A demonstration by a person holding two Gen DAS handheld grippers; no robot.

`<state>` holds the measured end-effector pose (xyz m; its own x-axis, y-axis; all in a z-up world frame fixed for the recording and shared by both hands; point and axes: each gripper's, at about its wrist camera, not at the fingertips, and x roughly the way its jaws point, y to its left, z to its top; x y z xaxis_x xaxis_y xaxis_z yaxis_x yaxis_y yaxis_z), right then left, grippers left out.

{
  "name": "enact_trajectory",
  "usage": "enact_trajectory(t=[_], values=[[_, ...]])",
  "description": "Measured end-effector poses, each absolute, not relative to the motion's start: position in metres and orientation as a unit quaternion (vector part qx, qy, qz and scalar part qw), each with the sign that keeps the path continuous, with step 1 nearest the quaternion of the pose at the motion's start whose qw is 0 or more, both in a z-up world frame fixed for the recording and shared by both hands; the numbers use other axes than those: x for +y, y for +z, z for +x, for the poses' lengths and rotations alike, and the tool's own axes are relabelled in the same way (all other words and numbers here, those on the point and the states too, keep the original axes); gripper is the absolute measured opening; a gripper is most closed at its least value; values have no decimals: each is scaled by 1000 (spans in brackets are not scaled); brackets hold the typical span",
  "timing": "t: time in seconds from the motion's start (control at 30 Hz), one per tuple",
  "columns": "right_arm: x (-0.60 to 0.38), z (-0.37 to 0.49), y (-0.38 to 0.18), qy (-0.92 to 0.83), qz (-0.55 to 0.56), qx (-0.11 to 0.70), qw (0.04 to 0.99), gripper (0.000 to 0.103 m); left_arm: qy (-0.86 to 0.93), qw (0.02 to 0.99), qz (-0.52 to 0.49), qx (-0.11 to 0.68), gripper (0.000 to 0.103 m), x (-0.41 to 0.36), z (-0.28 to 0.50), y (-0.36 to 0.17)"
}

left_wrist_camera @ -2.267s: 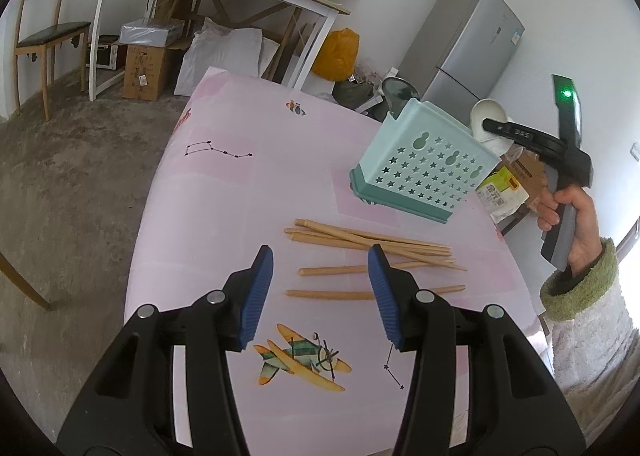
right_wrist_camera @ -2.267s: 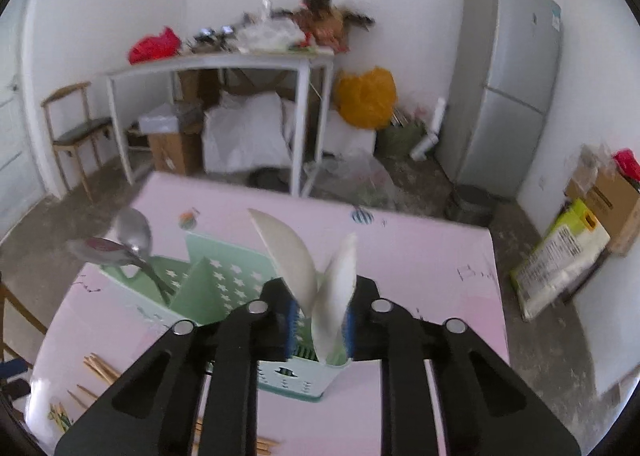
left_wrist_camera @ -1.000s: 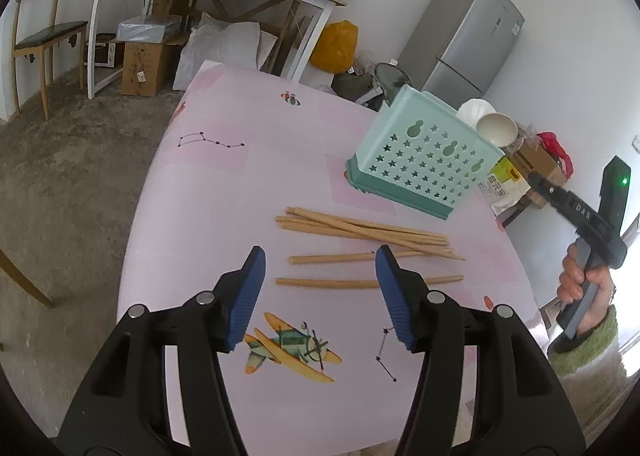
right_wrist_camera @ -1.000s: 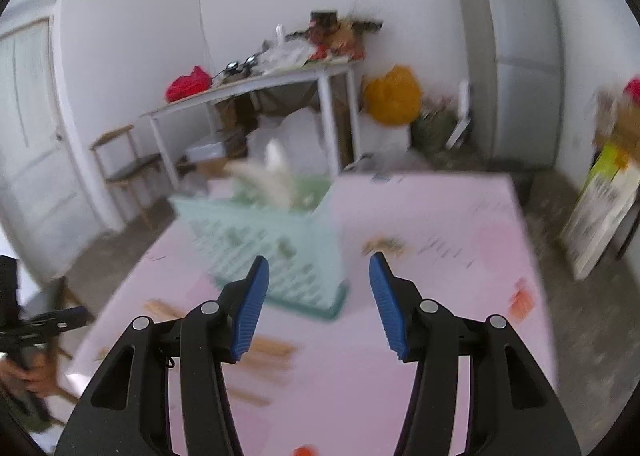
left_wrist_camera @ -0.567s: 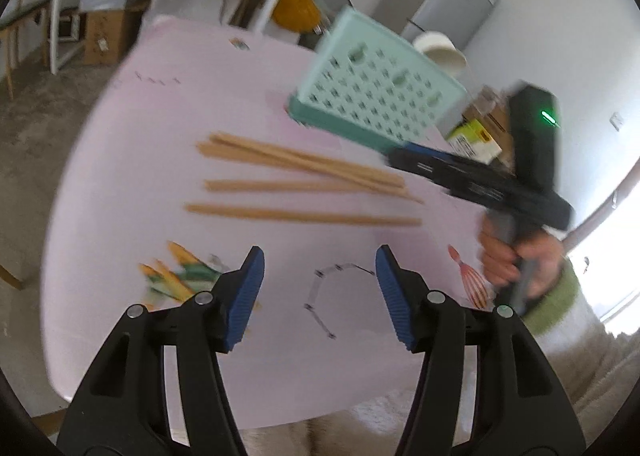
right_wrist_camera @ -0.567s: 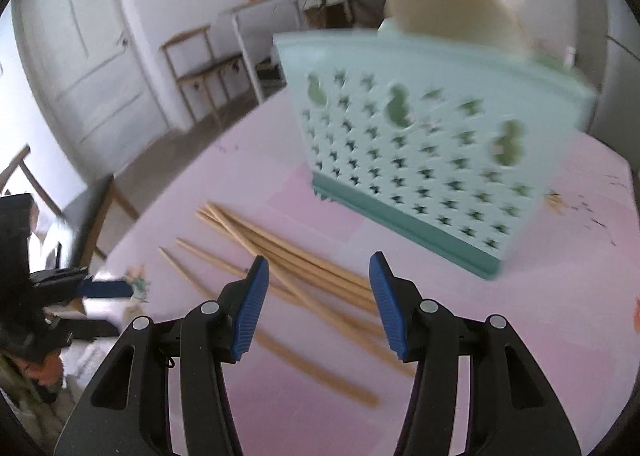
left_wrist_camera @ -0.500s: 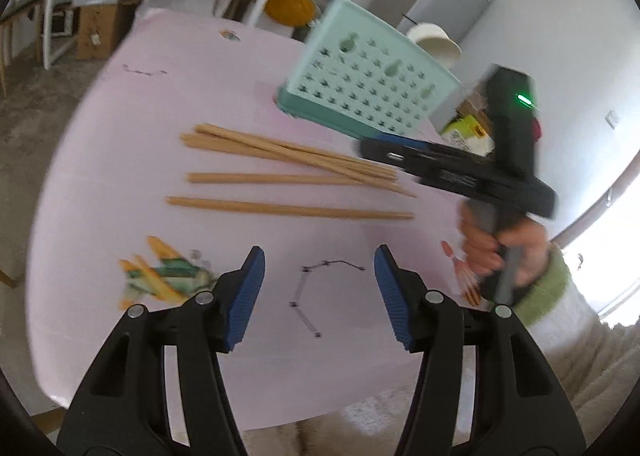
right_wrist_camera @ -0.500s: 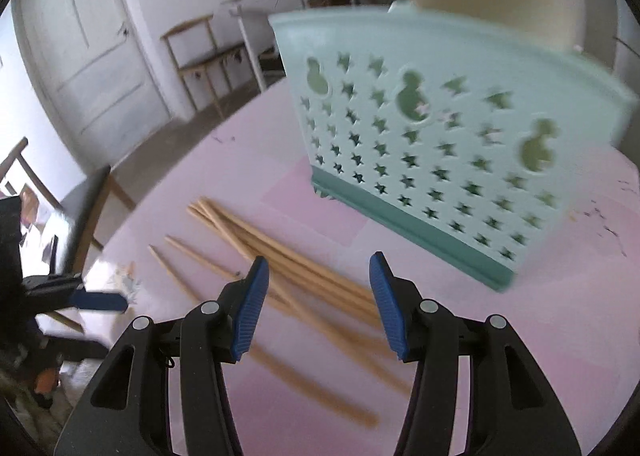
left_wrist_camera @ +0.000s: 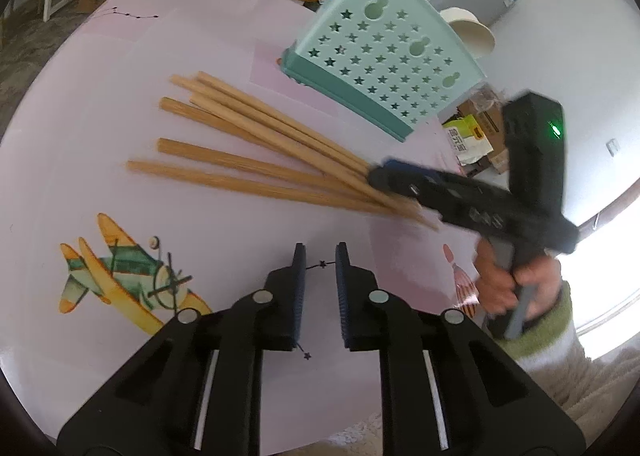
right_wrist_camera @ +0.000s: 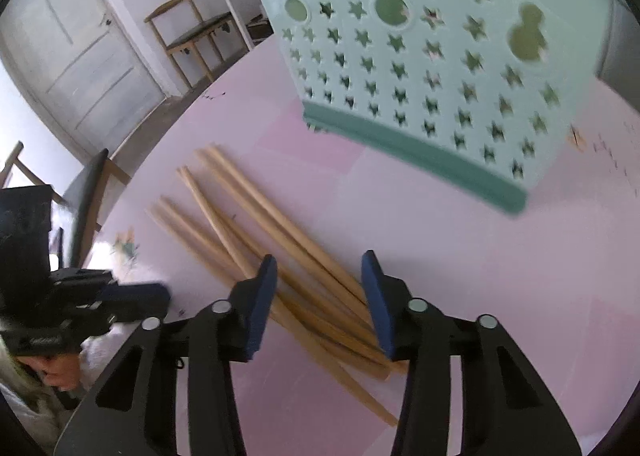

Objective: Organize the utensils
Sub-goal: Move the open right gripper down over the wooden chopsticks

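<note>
Chopsticks [left_wrist_camera: 256, 148], a loose fan of wooden sticks, lie flat on a pink table [left_wrist_camera: 168, 56], just in front of a mint-green basket [left_wrist_camera: 384, 56] with star-shaped holes. A pale, rounded utensil [left_wrist_camera: 472, 32] pokes above its far rim; what else it holds cannot be seen.

The right gripper [right_wrist_camera: 318, 296] tilts steeply down over the narrow ends of the chopsticks, its blue pads [right_wrist_camera: 264, 296] set either side of several sticks. Its jaws are closing but the pads do not yet press on the wood. A hand [left_wrist_camera: 508, 284] in a green-cuffed sleeve holds its grip.

The left gripper [left_wrist_camera: 320, 276] angles down over bare tabletop near the sticks, beside a printed aeroplane [left_wrist_camera: 124, 276]. Its jaws are closing, nearly together, with nothing between them.
</note>
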<state>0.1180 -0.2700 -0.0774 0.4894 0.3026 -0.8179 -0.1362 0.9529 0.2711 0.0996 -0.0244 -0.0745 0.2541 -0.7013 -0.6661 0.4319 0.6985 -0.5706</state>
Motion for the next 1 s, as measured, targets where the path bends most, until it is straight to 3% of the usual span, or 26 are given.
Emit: enact_trajectory(t=[0.33,0.7,1.0], values=[[-241,61,-90,148,188,504,830,13,-331,801,-117,485,6,-16,90,-70],[-208,37,-103,162,282,498,804,6,-332,810,-83,476,6,-20,92,-67],[-230,25,-94,68,259,481,835,5,-306,833,-34,459,8,-20,88,-62]])
